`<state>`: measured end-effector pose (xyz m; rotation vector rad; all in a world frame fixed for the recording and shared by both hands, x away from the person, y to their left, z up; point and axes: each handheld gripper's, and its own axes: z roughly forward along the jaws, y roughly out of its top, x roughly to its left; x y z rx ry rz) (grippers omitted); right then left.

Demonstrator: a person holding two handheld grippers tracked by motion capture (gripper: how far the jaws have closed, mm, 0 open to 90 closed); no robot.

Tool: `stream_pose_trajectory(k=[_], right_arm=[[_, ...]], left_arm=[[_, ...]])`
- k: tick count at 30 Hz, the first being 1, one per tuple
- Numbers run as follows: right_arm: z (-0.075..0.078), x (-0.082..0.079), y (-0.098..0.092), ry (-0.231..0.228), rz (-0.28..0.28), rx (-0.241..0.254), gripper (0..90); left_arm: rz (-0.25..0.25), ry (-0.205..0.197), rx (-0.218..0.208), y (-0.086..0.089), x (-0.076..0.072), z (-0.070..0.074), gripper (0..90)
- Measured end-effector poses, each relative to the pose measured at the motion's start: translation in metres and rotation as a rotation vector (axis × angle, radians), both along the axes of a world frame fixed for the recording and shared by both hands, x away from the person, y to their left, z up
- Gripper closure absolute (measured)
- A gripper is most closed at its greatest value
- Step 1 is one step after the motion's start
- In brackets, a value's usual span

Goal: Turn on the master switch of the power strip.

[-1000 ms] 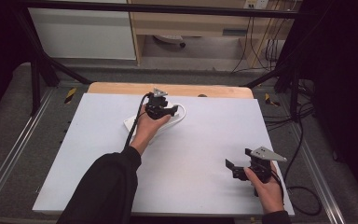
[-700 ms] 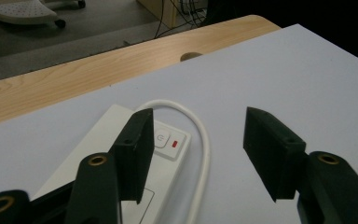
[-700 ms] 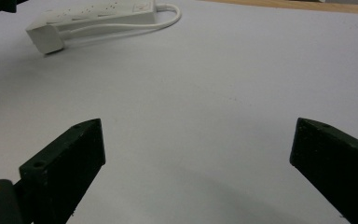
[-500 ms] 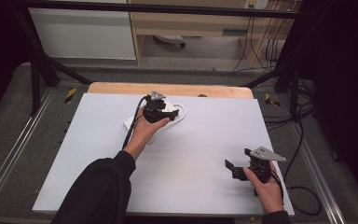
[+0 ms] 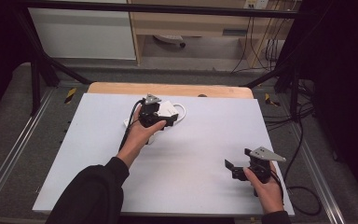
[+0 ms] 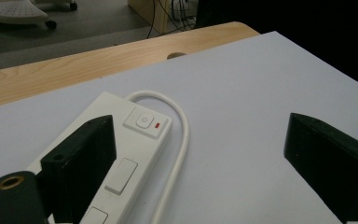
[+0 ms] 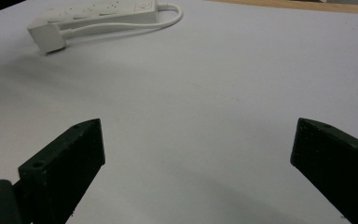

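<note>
The left gripper (image 6: 196,154) hangs over the power strip (image 6: 142,128), jaws just opened wide, gripping nothing. The right gripper (image 7: 198,168) rests near right, jaws apart and empty.

Left claw (image 6: 200,154), jaws wide after just opening, nothing between them; the left jaw overlaps a white power strip (image 6: 137,140) lying on the white surface (image 6: 261,84).

Left gripper (image 5: 161,122) drawn back over power strip (image 6: 135,140), jaws just opened wide
</note>
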<state>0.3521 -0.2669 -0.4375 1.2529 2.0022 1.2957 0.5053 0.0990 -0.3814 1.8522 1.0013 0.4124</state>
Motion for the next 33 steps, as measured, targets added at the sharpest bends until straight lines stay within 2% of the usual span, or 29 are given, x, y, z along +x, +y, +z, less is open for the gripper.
stream_pose_trajectory(k=[7,15,21,28,33], right_arm=[[0.000,0.000,0.000,-0.001,0.003,-0.004,3.3],[0.001,0.000,0.001,-0.003,0.009,-0.003,3.3],[0.002,0.001,0.002,-0.006,0.008,-0.002,3.3],[0.000,0.001,0.005,0.003,0.019,-0.026,3.2],[-0.002,0.003,0.005,0.010,0.014,-0.032,3.3]], left_arm=[[-0.006,-0.019,-0.022,0.011,-0.022,0.001,8.9],[-0.007,-0.034,-0.031,0.033,-0.052,0.004,8.7],[0.013,-0.046,-0.038,0.058,-0.075,0.008,8.1],[0.037,-0.064,-0.072,0.091,-0.101,0.013,7.9],[0.060,-0.068,-0.090,0.114,-0.114,0.010,7.7]])
